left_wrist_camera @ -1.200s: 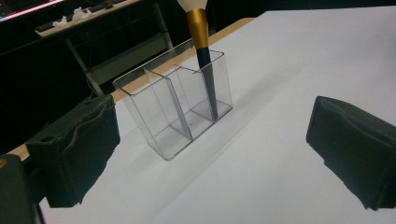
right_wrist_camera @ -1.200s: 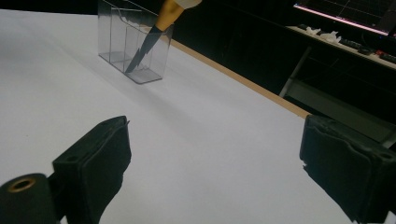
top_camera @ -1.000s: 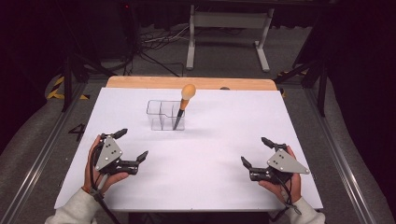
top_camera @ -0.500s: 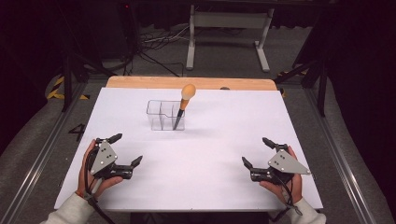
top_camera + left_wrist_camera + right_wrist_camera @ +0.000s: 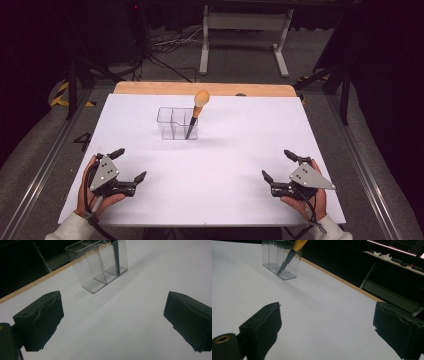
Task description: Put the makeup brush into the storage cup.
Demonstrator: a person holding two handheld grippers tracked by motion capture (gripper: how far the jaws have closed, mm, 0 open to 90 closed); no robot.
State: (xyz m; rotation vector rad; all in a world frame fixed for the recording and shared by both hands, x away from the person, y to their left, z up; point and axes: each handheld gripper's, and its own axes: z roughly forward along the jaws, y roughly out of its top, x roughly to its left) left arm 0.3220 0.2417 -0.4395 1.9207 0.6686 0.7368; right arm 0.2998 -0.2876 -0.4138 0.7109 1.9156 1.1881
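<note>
High view: the left hand-held gripper [image 5: 129, 164] rests low at the near left of the white bench [image 5: 240, 150], jaws spread and empty, angled toward the centre. The right hand-held gripper [image 5: 280, 165] sits at the near right, jaws spread, likewise empty. A clear plastic holder [image 5: 175, 125] with compartments stands toward the far side; a tool [image 5: 196, 111] with a rounded orange handle leans in its right compartment.

Left gripper view: matte black jaws stand wide apart, the clear holder [image 5: 100, 265] ahead.

Right gripper view: ridged black jaws apart; the dark tool tip [image 5: 285, 262] reaches the holder floor.
</note>
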